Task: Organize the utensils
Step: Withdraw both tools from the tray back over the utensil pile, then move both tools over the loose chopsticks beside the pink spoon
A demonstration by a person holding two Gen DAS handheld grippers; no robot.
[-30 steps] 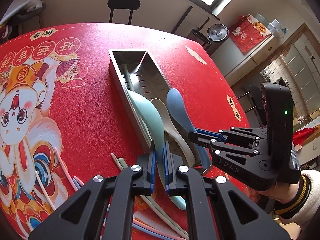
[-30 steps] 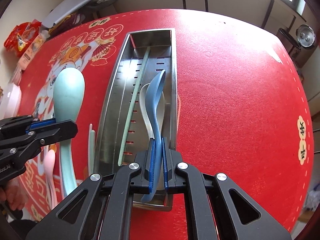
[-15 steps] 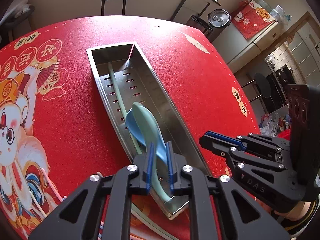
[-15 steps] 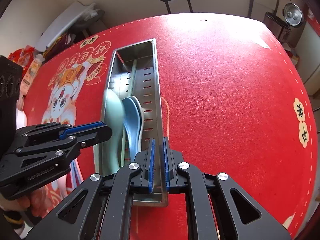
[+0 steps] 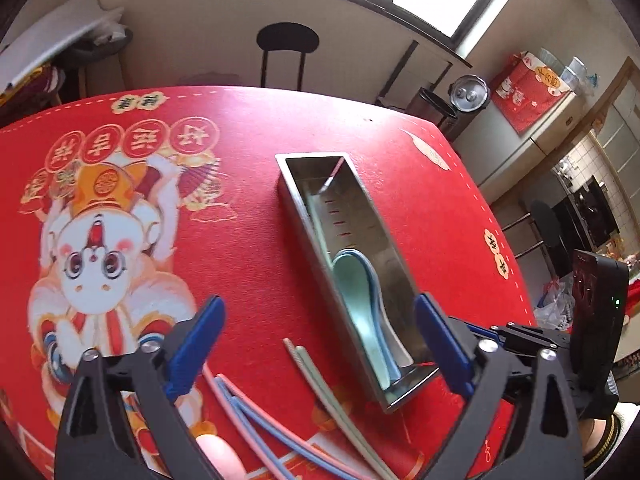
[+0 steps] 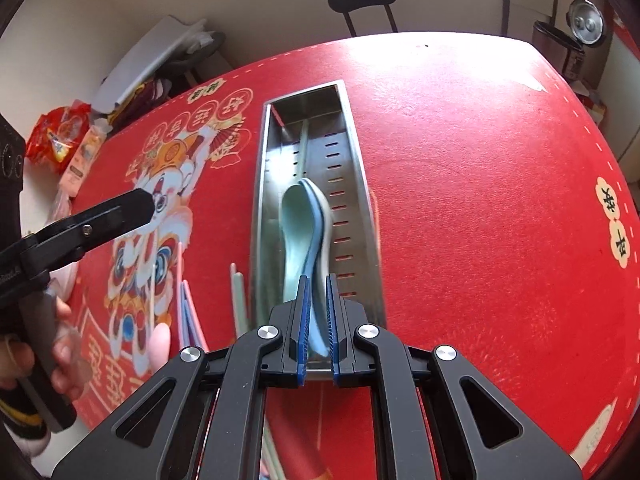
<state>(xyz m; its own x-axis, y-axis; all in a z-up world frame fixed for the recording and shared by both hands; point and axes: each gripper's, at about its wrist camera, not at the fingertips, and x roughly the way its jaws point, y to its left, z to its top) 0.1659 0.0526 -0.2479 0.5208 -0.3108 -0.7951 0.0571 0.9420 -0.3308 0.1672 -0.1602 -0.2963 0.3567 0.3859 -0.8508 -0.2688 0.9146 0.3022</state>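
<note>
A long steel tray [image 5: 301,216] [image 6: 353,160] lies on the red tablecloth. Three spoons nest inside its near half: a mint spoon [image 5: 352,280] [image 6: 295,220] on top, a blue spoon [image 6: 316,204] under it and a white spoon [image 6: 327,220] at the bottom. One green chopstick [image 6: 304,140] also rests in the tray. My left gripper [image 5: 318,306] hovers above the tray's near end, its jaws opening wide with nothing gripped. My right gripper [image 6: 317,280] is shut and empty over the spoon handles. Loose green chopsticks [image 5: 320,376] and pink and blue chopsticks [image 5: 248,420] lie left of the tray.
A black chair [image 5: 286,40] stands past the table's far edge. Snack packets [image 6: 60,136] sit at the table's left side. The cloth right of the tray [image 6: 480,200] is bare red. A hand [image 6: 60,352] holds the left gripper [image 6: 120,212].
The blue spoon left my right gripper, then the mint spoon left my left gripper; both now lie in the tray. The left jaws swung wide and both grippers lifted back.
</note>
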